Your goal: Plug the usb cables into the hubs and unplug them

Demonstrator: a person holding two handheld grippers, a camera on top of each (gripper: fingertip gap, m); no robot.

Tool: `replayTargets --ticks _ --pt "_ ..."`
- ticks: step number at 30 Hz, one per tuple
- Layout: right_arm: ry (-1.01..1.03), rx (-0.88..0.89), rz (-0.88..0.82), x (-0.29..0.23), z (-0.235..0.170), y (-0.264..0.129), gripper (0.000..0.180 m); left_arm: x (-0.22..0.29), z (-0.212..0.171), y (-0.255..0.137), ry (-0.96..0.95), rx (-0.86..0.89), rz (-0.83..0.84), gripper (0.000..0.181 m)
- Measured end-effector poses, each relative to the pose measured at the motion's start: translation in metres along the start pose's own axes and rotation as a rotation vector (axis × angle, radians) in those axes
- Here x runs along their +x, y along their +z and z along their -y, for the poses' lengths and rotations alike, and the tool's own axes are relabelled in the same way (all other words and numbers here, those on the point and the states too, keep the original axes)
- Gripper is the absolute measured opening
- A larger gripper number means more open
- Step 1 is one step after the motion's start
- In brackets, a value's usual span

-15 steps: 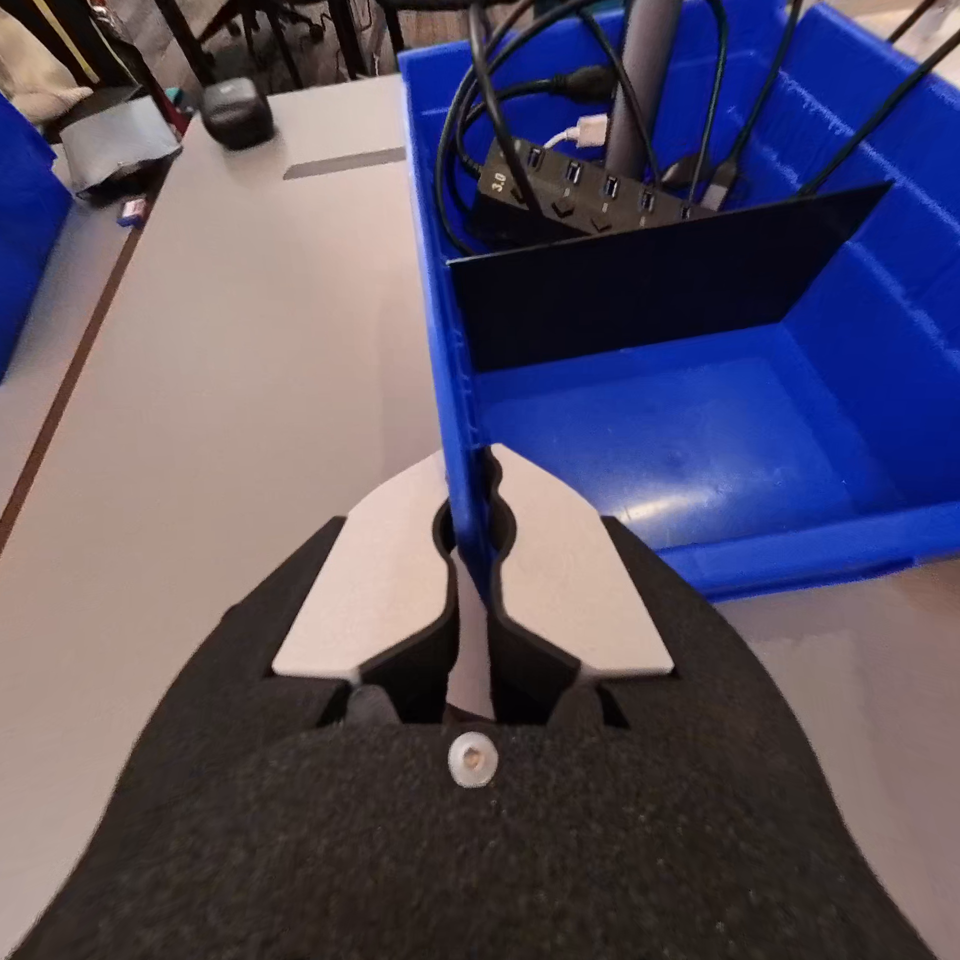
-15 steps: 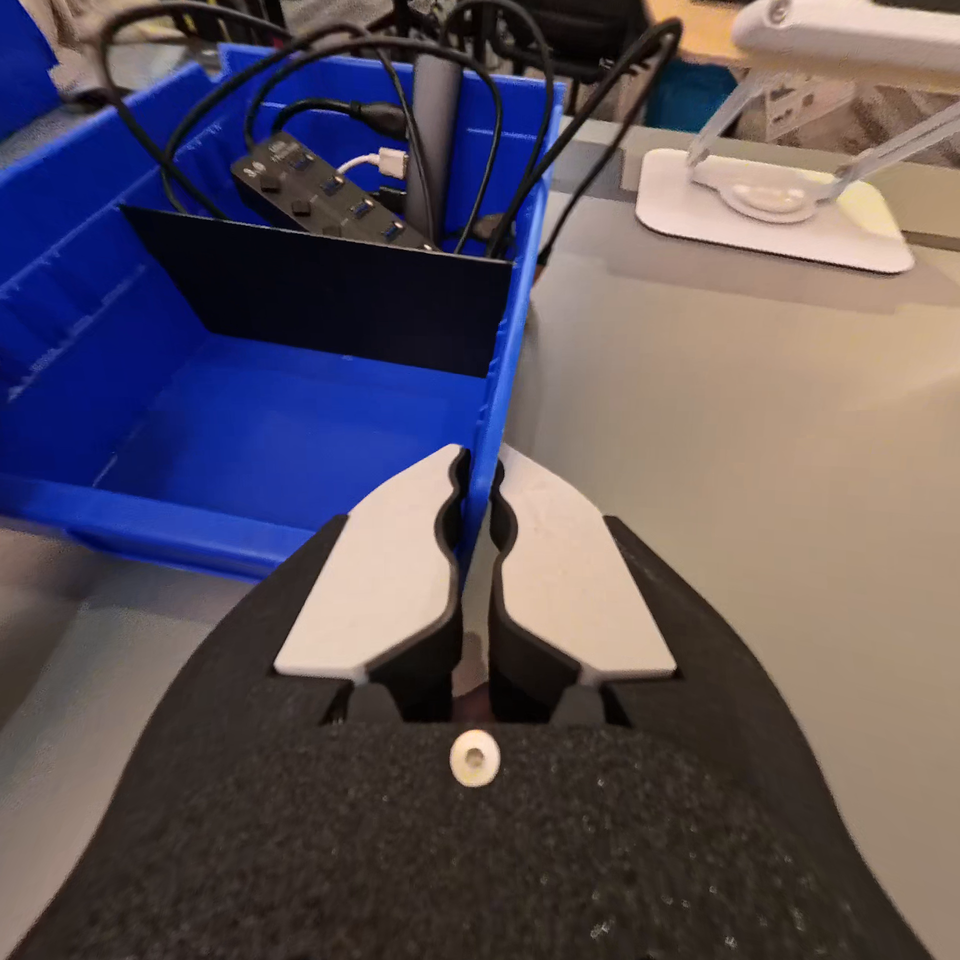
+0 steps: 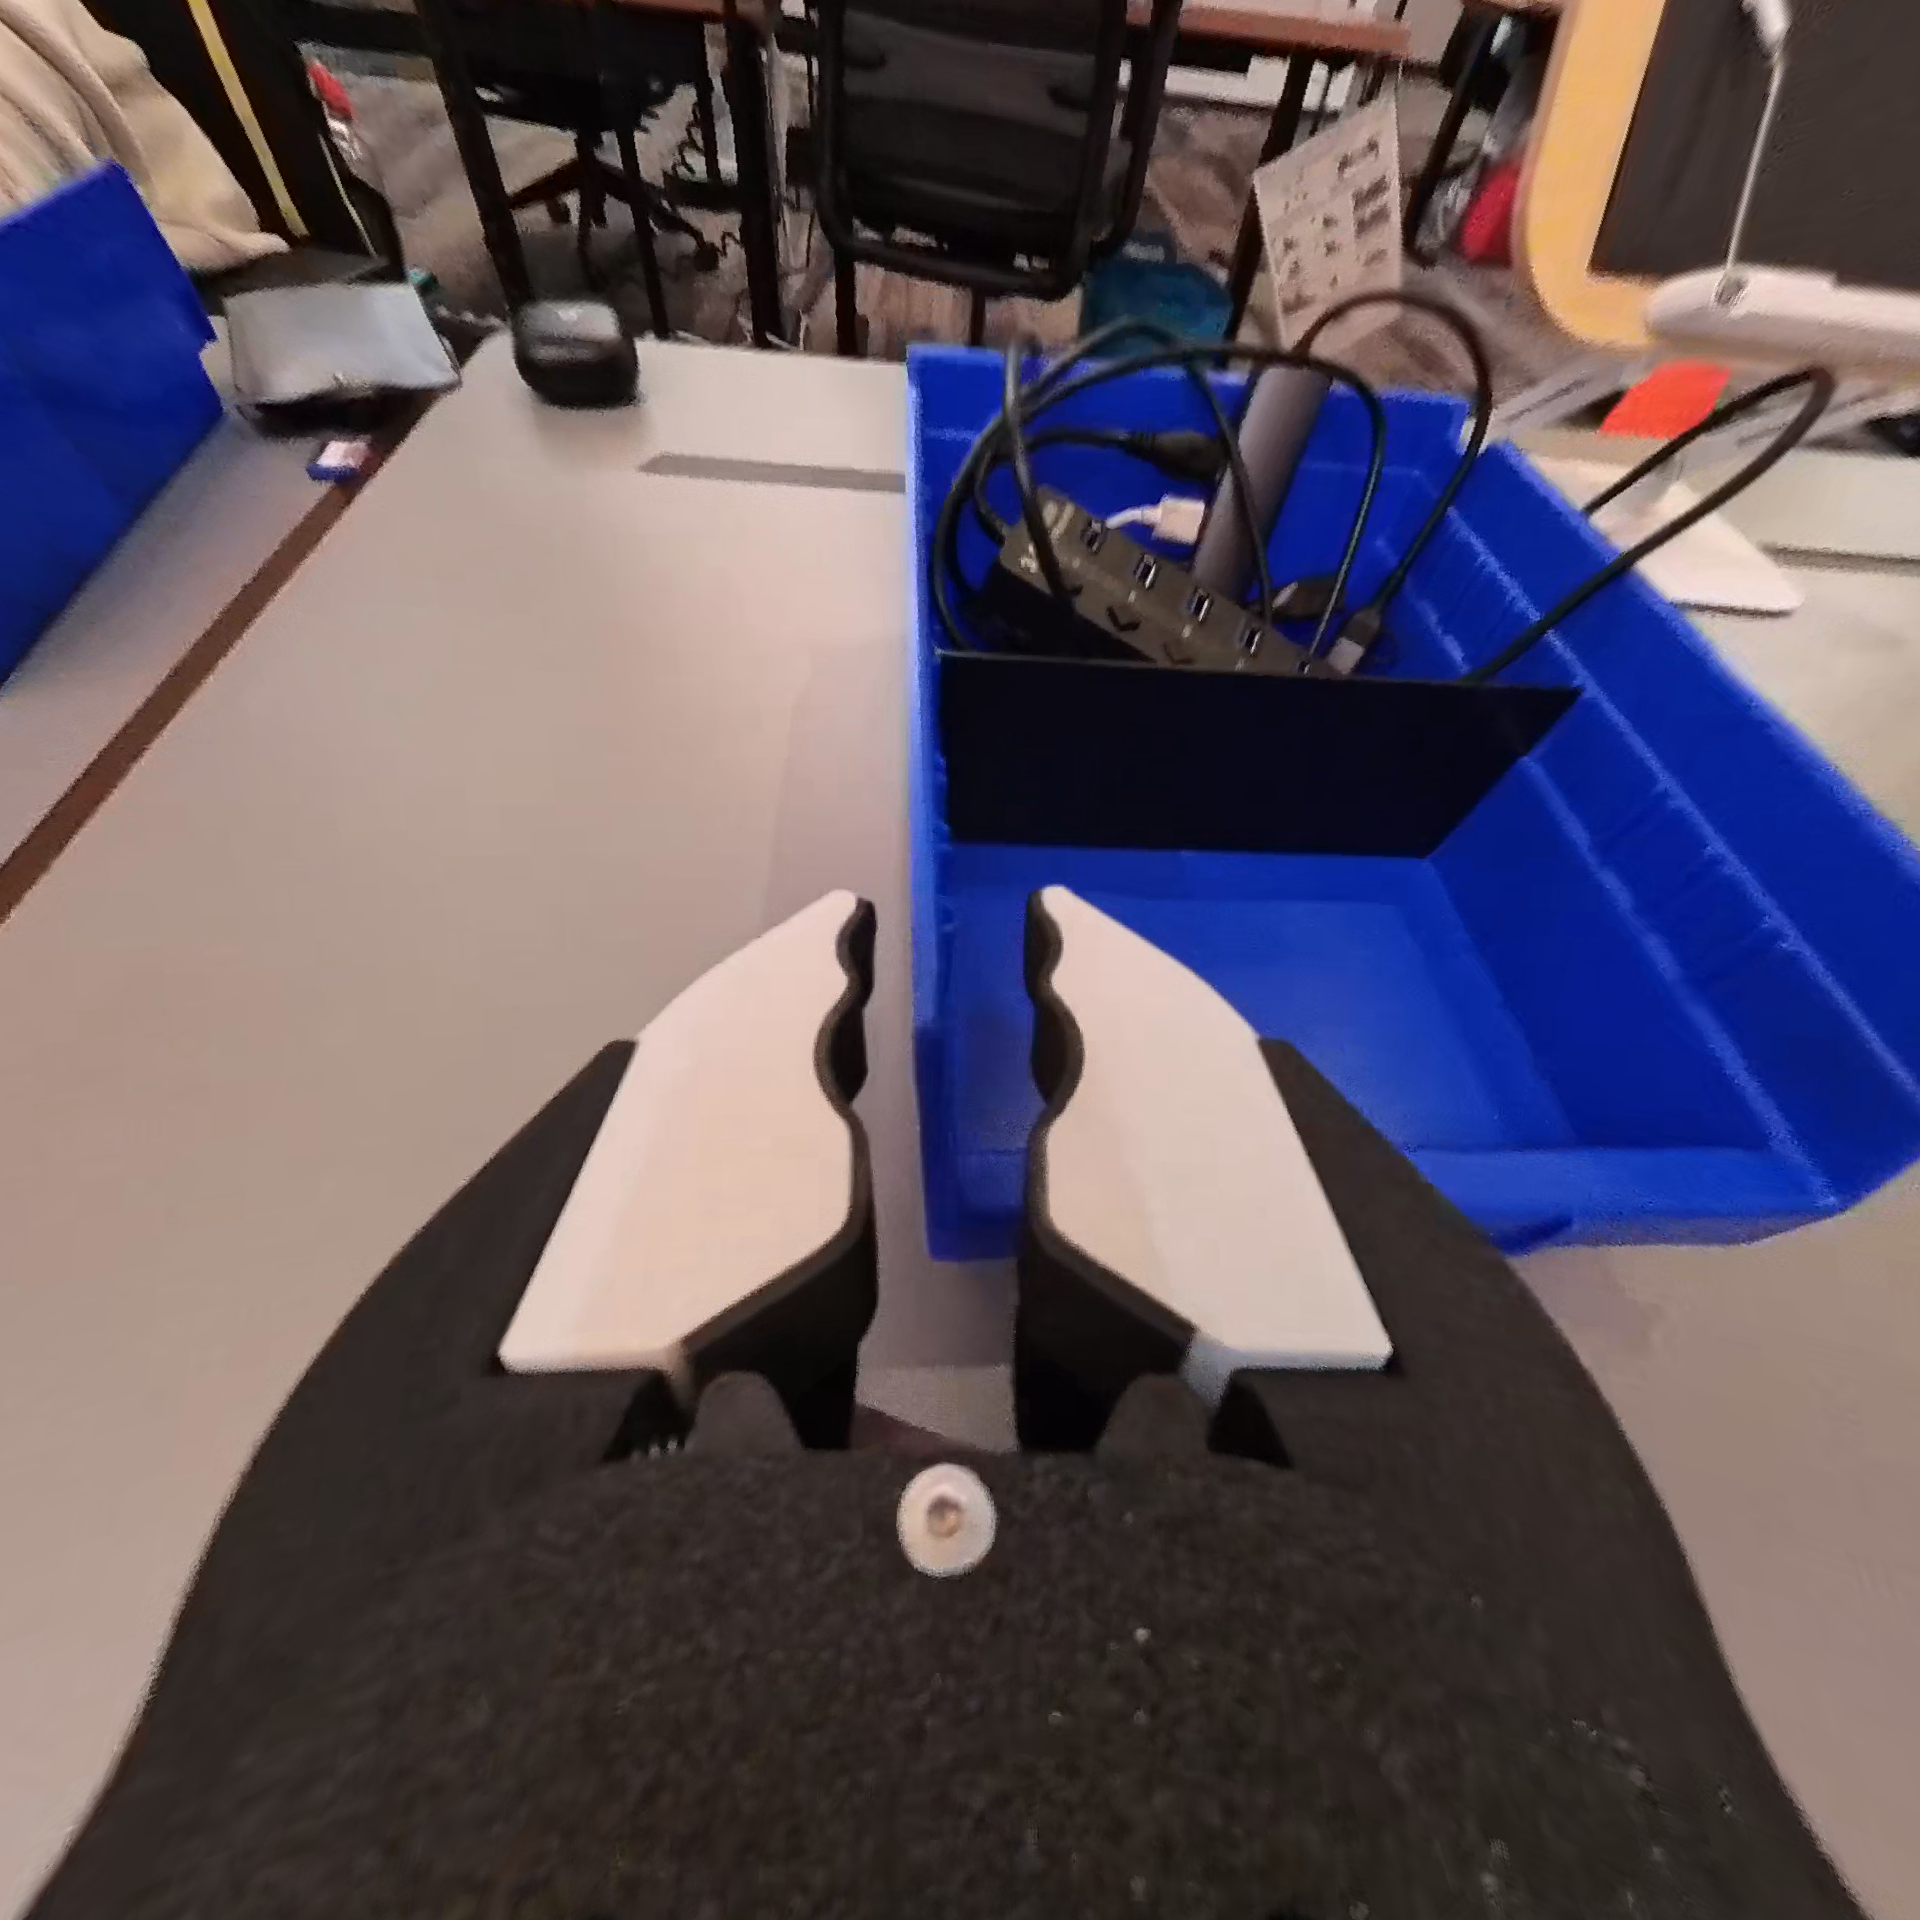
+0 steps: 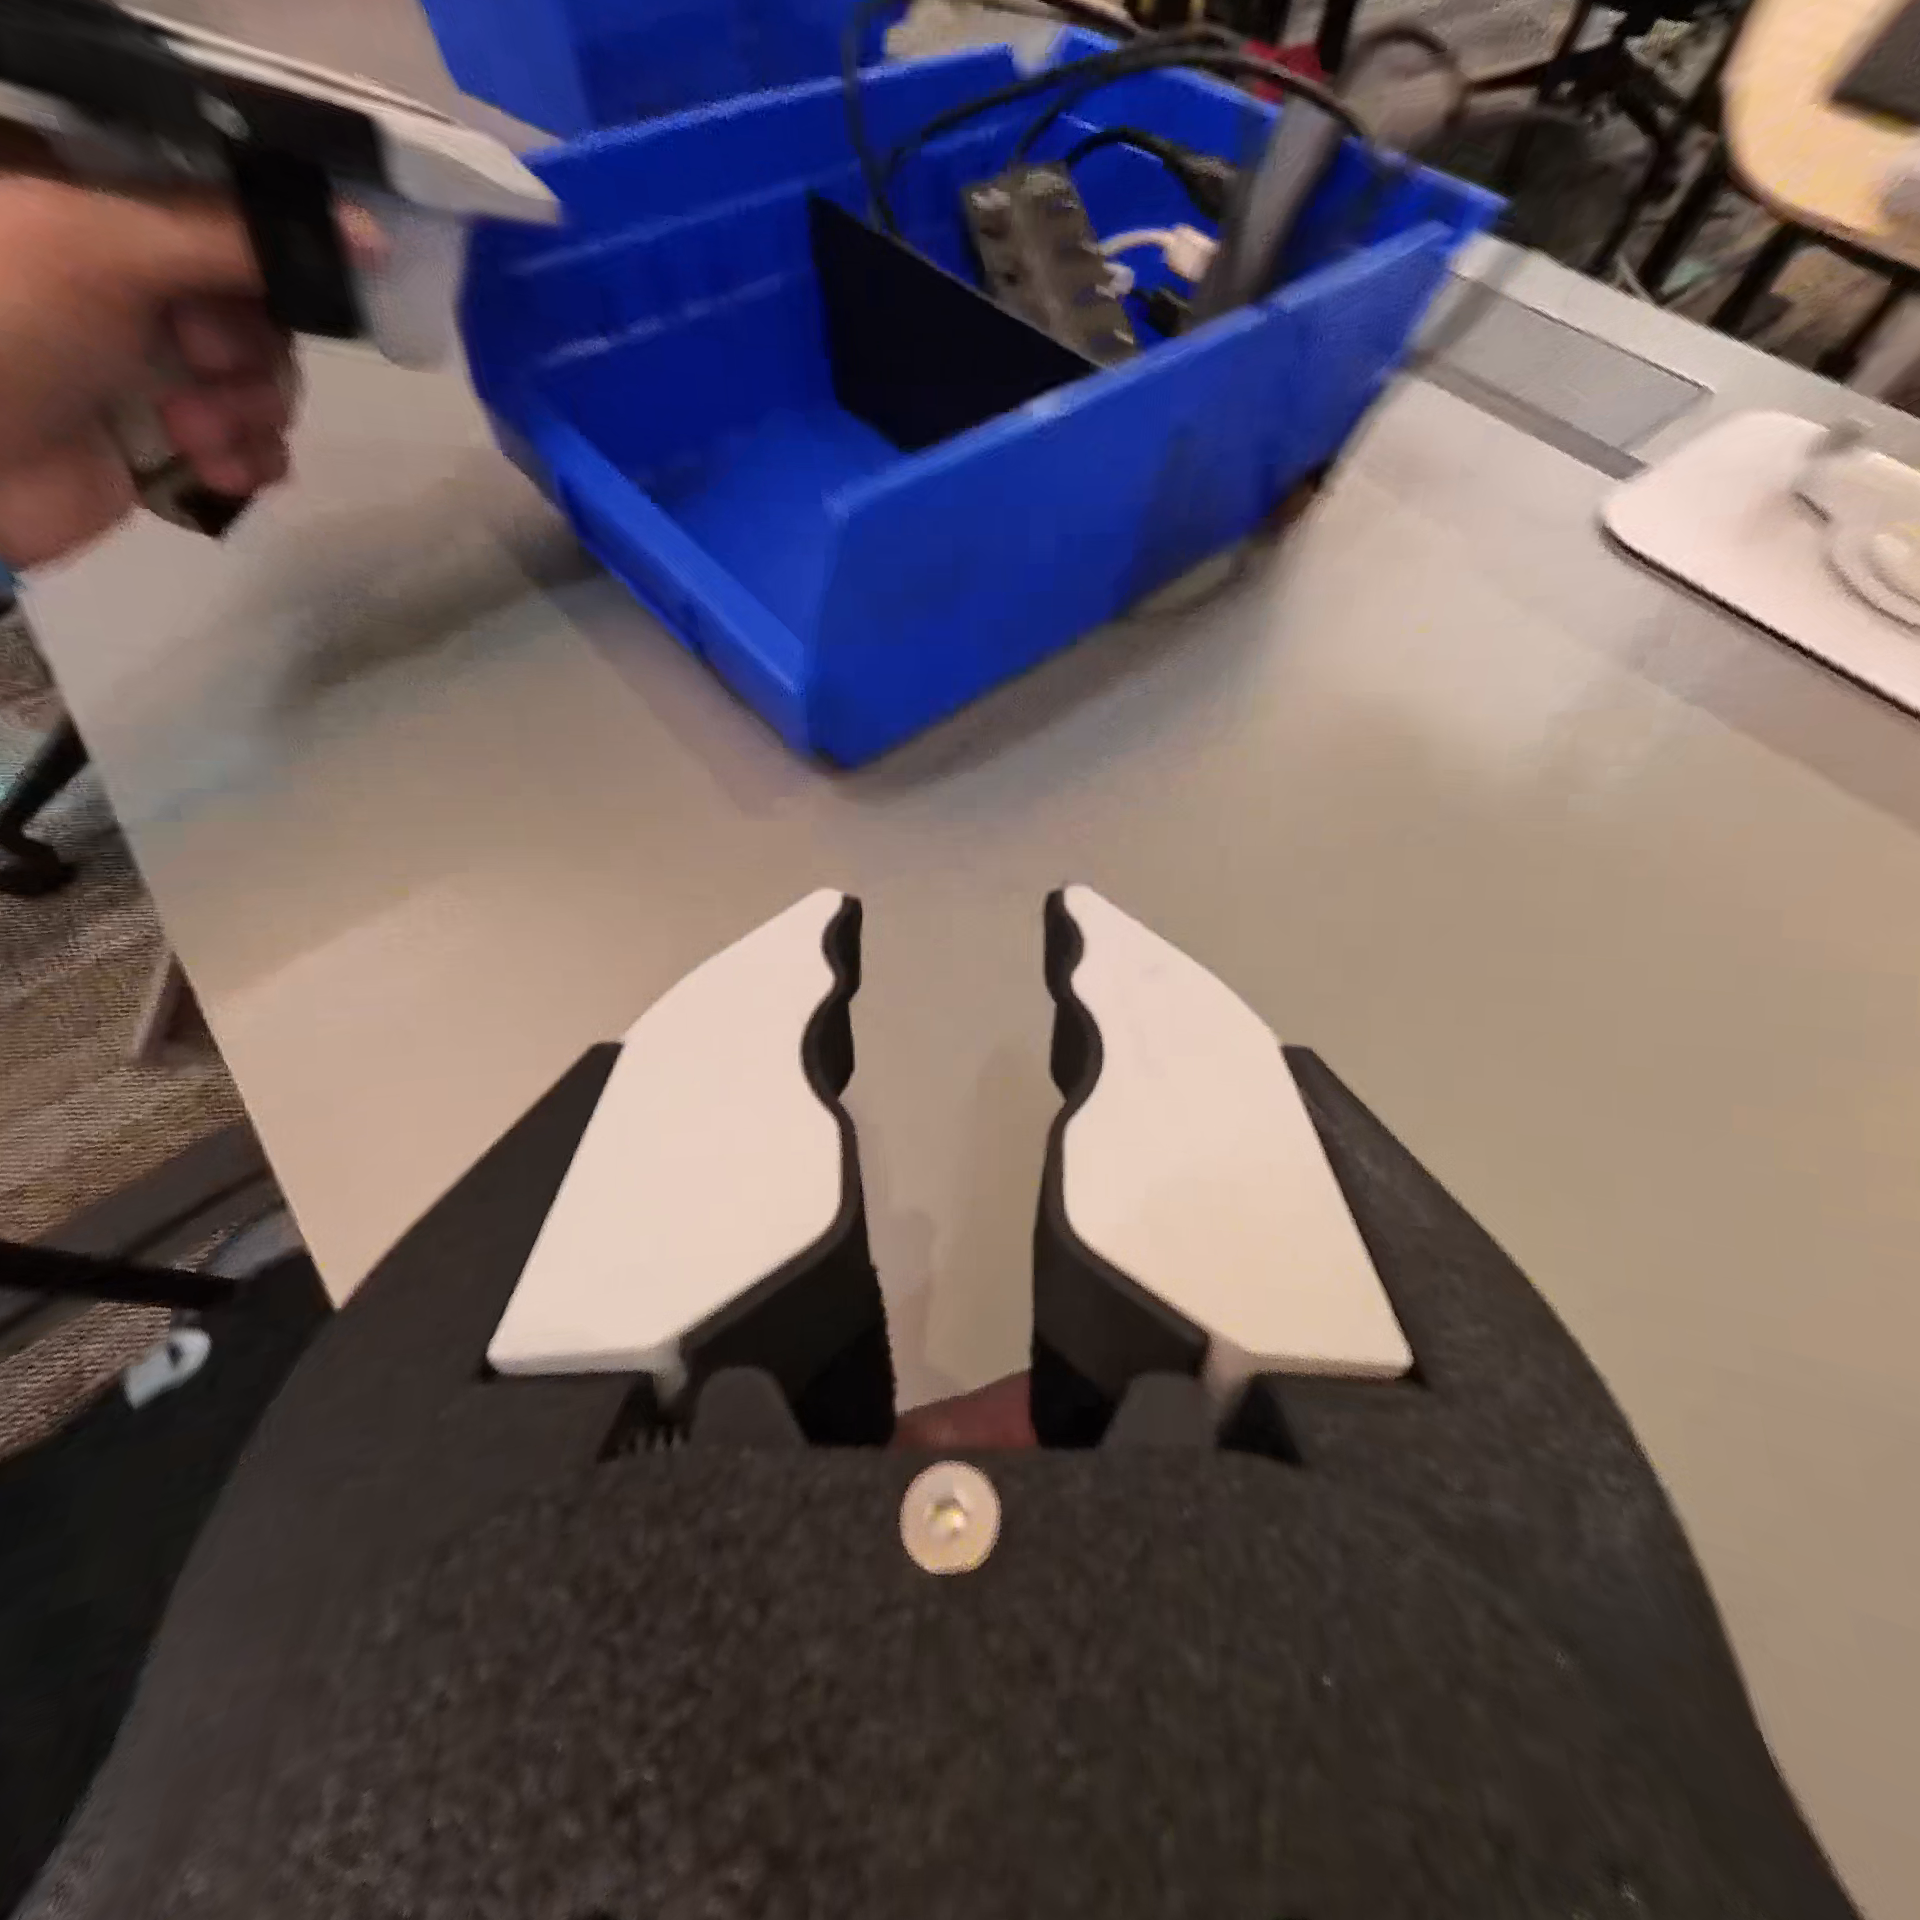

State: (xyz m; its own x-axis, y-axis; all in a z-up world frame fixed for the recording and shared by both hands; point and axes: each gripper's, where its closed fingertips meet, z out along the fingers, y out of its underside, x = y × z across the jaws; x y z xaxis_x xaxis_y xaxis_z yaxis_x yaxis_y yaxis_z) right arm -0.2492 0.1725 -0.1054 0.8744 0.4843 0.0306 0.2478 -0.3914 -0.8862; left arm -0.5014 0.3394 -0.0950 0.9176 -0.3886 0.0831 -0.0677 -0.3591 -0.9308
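In the left wrist view, your left gripper (image 3: 951, 914) stands parted with nothing between its fingers, hanging over the near left corner of the blue bin (image 3: 1621, 1039) on the grey tabletop (image 3: 520, 779). A dark divider (image 3: 1226, 764) splits the bin; behind it lies the black hub (image 3: 1164, 597), a long slim bar with a row of blue ports, its long axis running from far left to near right and tilted up at the far end. A grey hub (image 3: 1247, 488) leans steeply beside it, and black cables (image 3: 1371, 488) loop over both; a white plug (image 3: 1174, 516) sits between them.

In the right wrist view, your right gripper (image 4: 954, 914) is likewise spread and empty, over bare tabletop well short of the bin. The hub (image 4: 1049, 260) is blurred here, pointing away from you. Your left gripper (image 4: 457, 177) shows at upper left, held in your hand (image 4: 114, 384).
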Motion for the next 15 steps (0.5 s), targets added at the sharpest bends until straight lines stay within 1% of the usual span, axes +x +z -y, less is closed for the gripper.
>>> replayTargets --ticks 2,4,7,8,9,10,11,13,15 --pt "0.047 -0.002 -0.050 0.039 -0.020 -0.033 0.038 0.001 0.010 -0.013 -0.017 0.047 0.043 0.028" --pt "0.154 0.031 -0.128 0.085 -0.036 -0.069 0.038 0.004 0.015 -0.027 0.046 0.051 0.145 0.029" --pt "0.371 0.175 -0.224 0.150 -0.045 -0.135 0.038 0.031 0.016 -0.041 0.170 0.060 0.195 0.032" --pt "0.436 0.237 -0.243 0.167 -0.049 -0.158 0.038 0.043 0.009 -0.042 0.161 0.038 0.180 0.032" --pt "0.487 0.296 -0.262 0.183 -0.056 -0.178 0.037 0.061 -0.003 -0.042 0.130 -0.001 0.124 0.032" --pt "0.517 0.339 -0.280 0.197 -0.067 -0.195 0.038 0.077 -0.016 -0.043 0.114 -0.056 0.082 0.031" --pt "0.540 0.369 -0.300 0.209 -0.080 -0.209 0.038 0.091 -0.029 -0.045 0.125 -0.108 0.077 0.031" --pt "0.604 0.357 -0.344 0.229 -0.117 -0.224 0.038 0.122 -0.048 -0.048 0.187 -0.158 0.033 0.033" --pt "0.679 0.306 -0.401 0.249 -0.144 -0.230 0.038 0.147 -0.059 -0.051 0.184 -0.168 -0.027 0.033"
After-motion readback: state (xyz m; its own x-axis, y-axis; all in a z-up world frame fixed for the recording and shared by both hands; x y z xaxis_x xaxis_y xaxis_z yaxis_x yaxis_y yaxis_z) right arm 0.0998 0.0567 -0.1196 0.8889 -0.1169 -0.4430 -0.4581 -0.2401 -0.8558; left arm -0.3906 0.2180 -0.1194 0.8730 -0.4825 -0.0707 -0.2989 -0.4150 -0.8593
